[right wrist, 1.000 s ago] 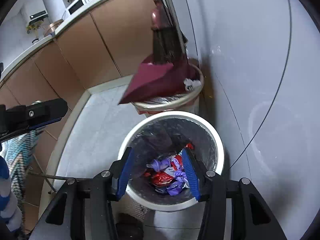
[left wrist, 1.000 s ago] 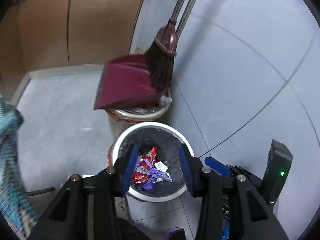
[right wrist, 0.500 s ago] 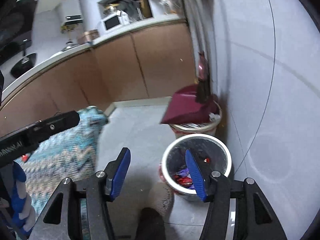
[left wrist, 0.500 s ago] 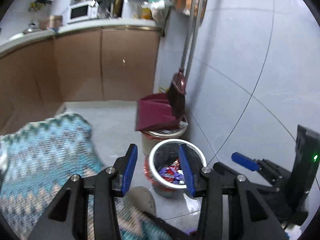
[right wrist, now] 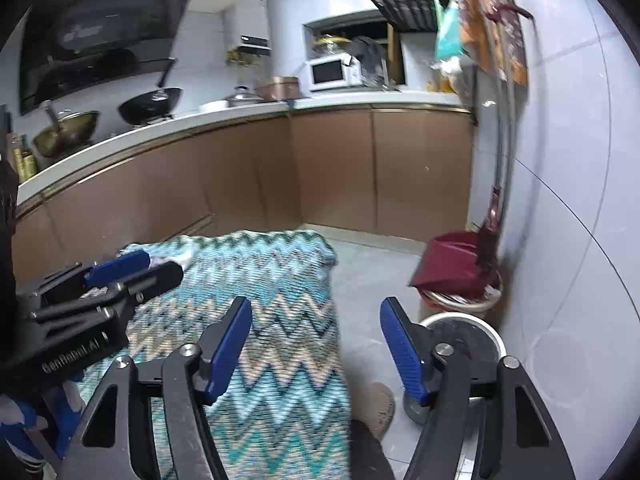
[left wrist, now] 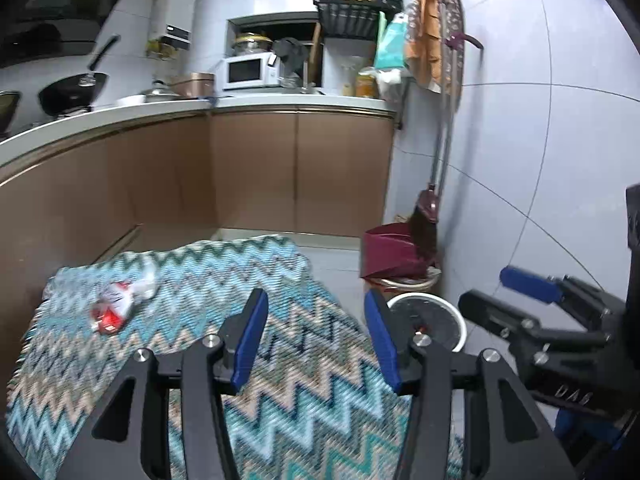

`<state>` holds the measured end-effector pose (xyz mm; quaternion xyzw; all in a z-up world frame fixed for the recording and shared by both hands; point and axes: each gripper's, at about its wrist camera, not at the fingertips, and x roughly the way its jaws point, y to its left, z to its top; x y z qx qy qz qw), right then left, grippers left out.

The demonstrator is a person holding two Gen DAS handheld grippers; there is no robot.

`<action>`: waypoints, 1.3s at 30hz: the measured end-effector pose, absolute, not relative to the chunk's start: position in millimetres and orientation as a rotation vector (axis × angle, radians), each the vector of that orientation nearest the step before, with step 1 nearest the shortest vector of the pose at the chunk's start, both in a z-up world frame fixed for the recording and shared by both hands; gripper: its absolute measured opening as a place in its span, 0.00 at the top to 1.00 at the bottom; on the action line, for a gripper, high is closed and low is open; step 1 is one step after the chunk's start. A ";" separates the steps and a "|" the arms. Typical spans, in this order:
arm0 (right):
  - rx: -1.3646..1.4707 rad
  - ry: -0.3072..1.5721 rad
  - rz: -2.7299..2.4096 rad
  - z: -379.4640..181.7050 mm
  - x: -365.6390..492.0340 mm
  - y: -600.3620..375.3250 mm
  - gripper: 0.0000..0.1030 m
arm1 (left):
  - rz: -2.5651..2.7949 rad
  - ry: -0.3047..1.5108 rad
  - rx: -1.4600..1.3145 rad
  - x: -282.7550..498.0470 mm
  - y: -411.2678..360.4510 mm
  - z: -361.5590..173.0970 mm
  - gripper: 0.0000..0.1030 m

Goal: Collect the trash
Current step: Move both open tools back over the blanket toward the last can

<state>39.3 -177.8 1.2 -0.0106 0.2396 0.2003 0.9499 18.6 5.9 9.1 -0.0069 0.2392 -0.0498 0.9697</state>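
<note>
A red and white wrapper (left wrist: 114,308) lies crumpled on the zigzag cloth (left wrist: 280,360), at the left middle of the left wrist view, with a pale, blurred scrap (left wrist: 147,280) touching it on its upper right. Both look to be thin film or paper: very light, soft, likely to crush flat under the pads and perhaps a little slick, so a pinch across the bunched middle of the wrapper should serve better than a nip at a loose edge (the cloth underneath is soft too and could get caught up in a low grip). The left gripper (left wrist: 316,338) is at the lower centre of its view, jaws standing moderately apart with nothing between them but cloth far below; they have just been opening. The right gripper (right wrist: 316,346) is at the lower centre of its own view, wider and also empty, its jaws likewise just opening; the wrapper cannot be made out in this view, as the left gripper's body covers that part of the cloth. The white bin (left wrist: 440,316) stands on the floor at the right of the cloth, beside a second bin bearing a maroon dustpan (left wrist: 394,254) and broom (left wrist: 426,220) against the wall. The counter (left wrist: 200,110) runs across the upper frame.
</note>
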 end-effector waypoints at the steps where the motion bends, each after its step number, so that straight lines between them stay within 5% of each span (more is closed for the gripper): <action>1: -0.027 0.480 0.421 2.8 34.0 -173.8 0.34 | -0.088 0.477 -0.015 11.3 10.4 10.8 0.53; 16: -0.071 0.416 0.530 14.1 -9.1 -143.8 0.30 | 0.044 0.425 -0.029 -58.0 50.0 18.1 0.52; 39: -0.058 0.399 0.534 14.2 -17.2 -159.5 0.27 | 0.100 0.450 -0.098 -60.4 84.5 12.7 0.52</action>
